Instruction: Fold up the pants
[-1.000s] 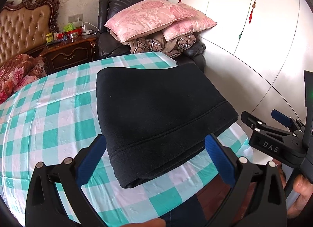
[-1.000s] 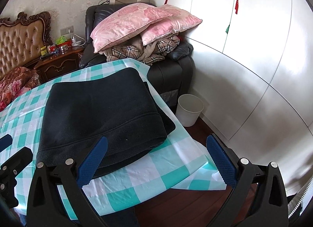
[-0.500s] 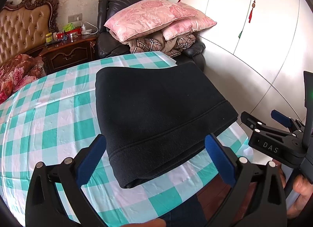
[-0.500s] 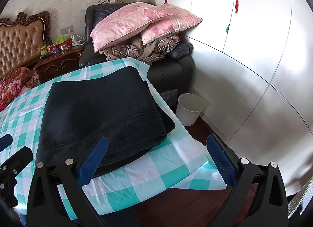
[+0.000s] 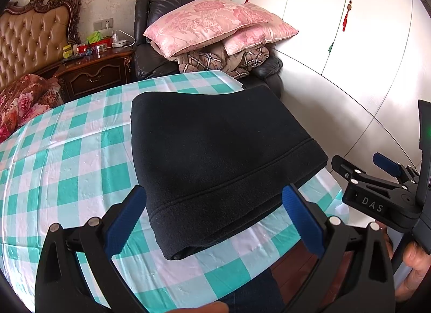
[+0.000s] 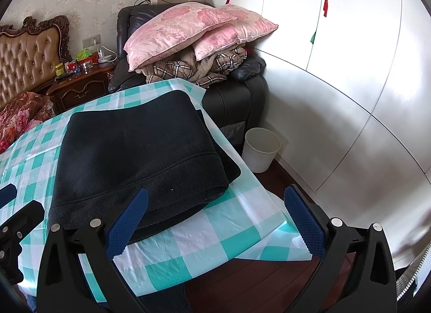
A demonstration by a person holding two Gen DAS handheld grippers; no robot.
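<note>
Pants: we see black fleece pants [image 5: 215, 156] folded into a thick, flat rectangle, lying on the table near its right edge and toward its near right corner; a stitched band runs across the end closest to us.
Table: the table [image 5: 67, 156] wears a teal and white checked cloth, whose corner hangs over the near right edge in the right wrist view.
Left tool: our left tool [image 5: 212, 218] sits low at the near edge of the table, its blue-padded fingers spread wide, holding nothing; the near end of the pants shows between them.
Right tool: our right tool [image 6: 215, 221] is also spread wide and holds nothing; its left finger overlaps the near edge of the pants in view, its right finger is out past the table's corner, over the wooden floor.
Behind the table: a dark armchair [image 5: 150, 57] is piled with two pink pillows [image 5: 210, 24] and a plaid blanket [image 5: 215, 61].
Floor: a white bin [image 6: 260, 150] stands beside the armchair, against the white wardrobe [image 6: 336, 70].
</note>
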